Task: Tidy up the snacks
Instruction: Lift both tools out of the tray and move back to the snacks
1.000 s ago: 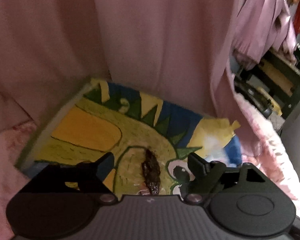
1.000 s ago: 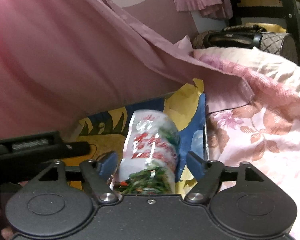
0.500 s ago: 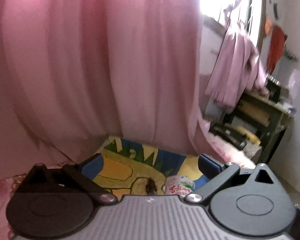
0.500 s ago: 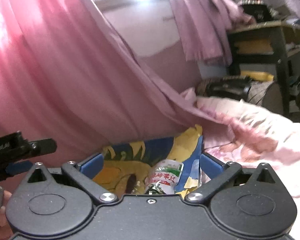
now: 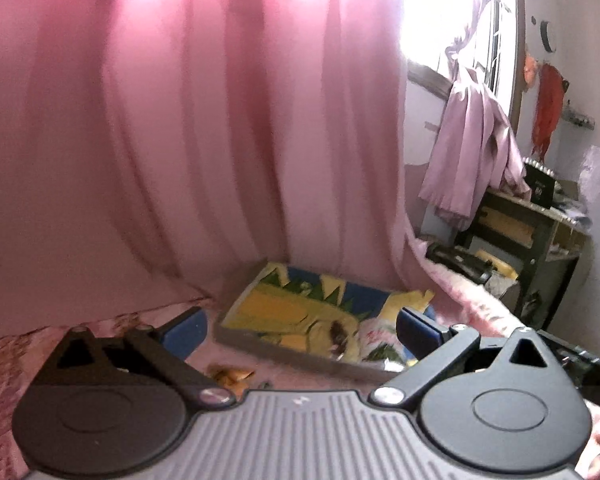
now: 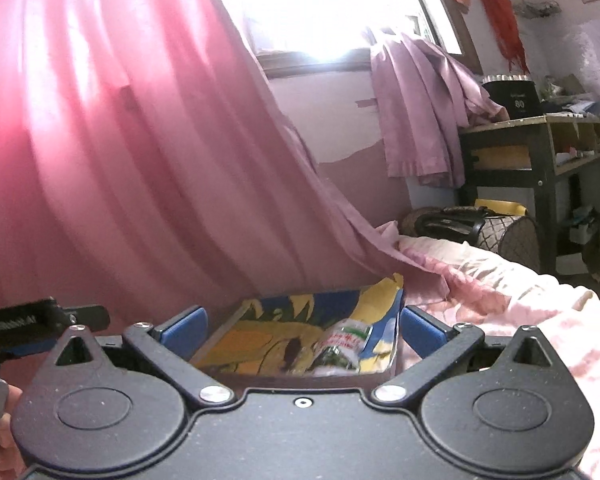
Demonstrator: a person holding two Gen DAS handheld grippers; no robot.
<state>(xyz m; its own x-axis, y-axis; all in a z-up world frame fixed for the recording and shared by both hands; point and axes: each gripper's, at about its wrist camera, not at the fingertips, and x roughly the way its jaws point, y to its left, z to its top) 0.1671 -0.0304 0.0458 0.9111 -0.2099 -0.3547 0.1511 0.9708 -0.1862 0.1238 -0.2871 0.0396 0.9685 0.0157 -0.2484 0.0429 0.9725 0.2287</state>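
A shallow box [image 5: 284, 308] with a yellow, green and blue cartoon lining lies on the pink bedspread at the foot of the curtain. Inside it lie a dark brown snack [image 5: 337, 335] and a white packet with red print and green vegetables [image 5: 376, 340]. In the right wrist view the same box [image 6: 260, 336] holds the brown snack [image 6: 293, 354] and the packet [image 6: 342, 346]. A small yellow wrapper [image 5: 230, 374] rests on the bedspread in front of the box. My left gripper [image 5: 300, 326] and right gripper [image 6: 302, 326] hang well back from the box, both open wide and holding nothing.
A pink curtain [image 5: 180, 140] hangs right behind the box. To the right stand a dark wooden table [image 6: 540, 152], a patterned bag [image 6: 480, 228] and a bright window [image 6: 324, 12]. The floral bedspread [image 6: 520, 300] spreads to the right. A hand [image 6: 0, 432] shows at the lower left.
Both grippers opened wider, leaving the brown snack and the packet in the box, then drew back and up, so the box now looks small and far.
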